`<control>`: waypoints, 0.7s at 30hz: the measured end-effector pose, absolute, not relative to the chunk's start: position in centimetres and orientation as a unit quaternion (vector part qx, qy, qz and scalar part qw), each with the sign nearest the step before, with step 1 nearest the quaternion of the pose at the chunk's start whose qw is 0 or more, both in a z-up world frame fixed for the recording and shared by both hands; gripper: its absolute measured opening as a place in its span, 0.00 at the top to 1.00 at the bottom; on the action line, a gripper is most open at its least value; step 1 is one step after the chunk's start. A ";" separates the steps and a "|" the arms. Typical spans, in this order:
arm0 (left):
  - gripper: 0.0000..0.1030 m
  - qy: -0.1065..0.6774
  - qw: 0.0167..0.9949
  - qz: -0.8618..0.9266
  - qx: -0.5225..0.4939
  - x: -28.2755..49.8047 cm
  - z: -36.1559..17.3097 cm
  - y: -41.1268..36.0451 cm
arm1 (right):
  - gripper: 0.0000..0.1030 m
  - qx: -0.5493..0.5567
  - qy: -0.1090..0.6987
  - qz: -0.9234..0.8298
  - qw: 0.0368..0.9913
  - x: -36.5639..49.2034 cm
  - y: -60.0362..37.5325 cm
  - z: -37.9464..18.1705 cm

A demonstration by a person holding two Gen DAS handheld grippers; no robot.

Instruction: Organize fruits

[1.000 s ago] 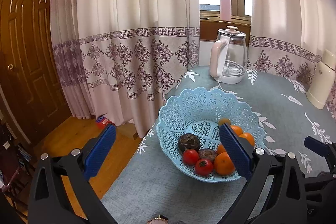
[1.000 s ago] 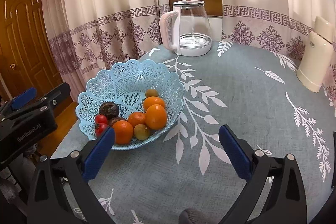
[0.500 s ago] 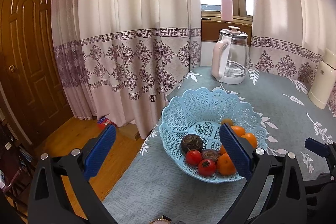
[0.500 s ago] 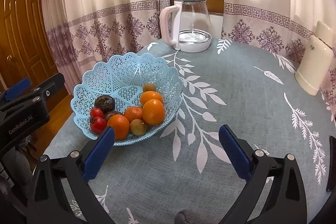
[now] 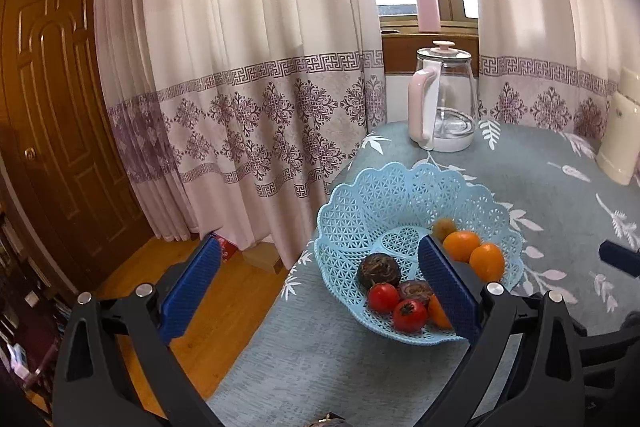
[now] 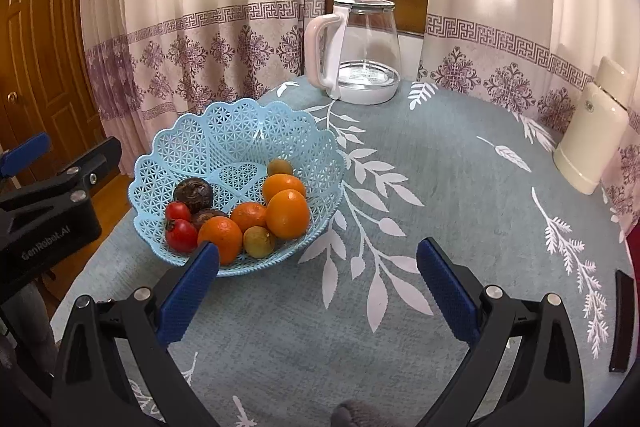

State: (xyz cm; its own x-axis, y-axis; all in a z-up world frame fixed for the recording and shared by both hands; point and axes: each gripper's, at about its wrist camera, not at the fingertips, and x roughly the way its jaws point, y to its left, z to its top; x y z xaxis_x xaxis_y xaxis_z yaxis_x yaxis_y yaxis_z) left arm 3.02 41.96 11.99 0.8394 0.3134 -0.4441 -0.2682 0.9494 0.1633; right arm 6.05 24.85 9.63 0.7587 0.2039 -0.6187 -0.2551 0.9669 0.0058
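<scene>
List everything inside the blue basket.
The blue basket holds four oranges, two tomatoes, two dark round fruits and two small greenish ones. Anything beneath the pile is hidden.

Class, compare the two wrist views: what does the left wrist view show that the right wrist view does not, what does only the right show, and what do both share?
Only the left wrist view shows the wooden floor beside the table and the whole door.

Only the right wrist view shows the two small green fruits together, four oranges unblocked, and a dark flat object at the table's right edge.

Both show the blue basket, two tomatoes, the glass kettle, the pink bottle, the cream jug and the curtains. Both grippers are open, holding nothing.
</scene>
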 end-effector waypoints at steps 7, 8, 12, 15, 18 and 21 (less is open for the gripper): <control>0.03 0.236 0.955 0.154 0.093 2.8 11.7 41.0 | 0.05 -0.061 0.312 0.111 0.942 5.8 25.3 9.9; 0.03 0.235 0.955 0.154 0.095 2.8 11.8 40.9 | 0.05 -0.062 0.312 0.111 0.942 5.8 25.4 9.9; 0.03 0.235 0.955 0.155 0.099 2.8 11.8 40.9 | 0.05 -0.064 0.311 0.111 0.942 5.8 25.4 9.9; 0.03 0.235 0.953 0.158 0.112 2.9 11.7 40.7 | 0.05 -0.068 0.309 0.109 0.942 5.7 25.4 10.0; 0.03 0.234 0.949 0.167 0.130 2.9 11.5 40.5 | 0.05 -0.078 0.302 0.106 0.944 5.5 25.6 10.1; 0.03 0.232 0.945 0.176 0.146 2.9 11.4 40.3 | 0.05 -0.089 0.298 0.105 0.945 5.4 25.9 10.1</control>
State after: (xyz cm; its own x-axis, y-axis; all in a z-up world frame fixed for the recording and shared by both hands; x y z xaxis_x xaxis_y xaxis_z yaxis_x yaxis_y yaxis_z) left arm 2.91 40.31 11.37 0.8299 0.4015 -0.3875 -0.2654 0.8949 0.3589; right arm 5.42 25.93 10.15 0.8004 0.1463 -0.5813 -0.2520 0.9620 -0.1049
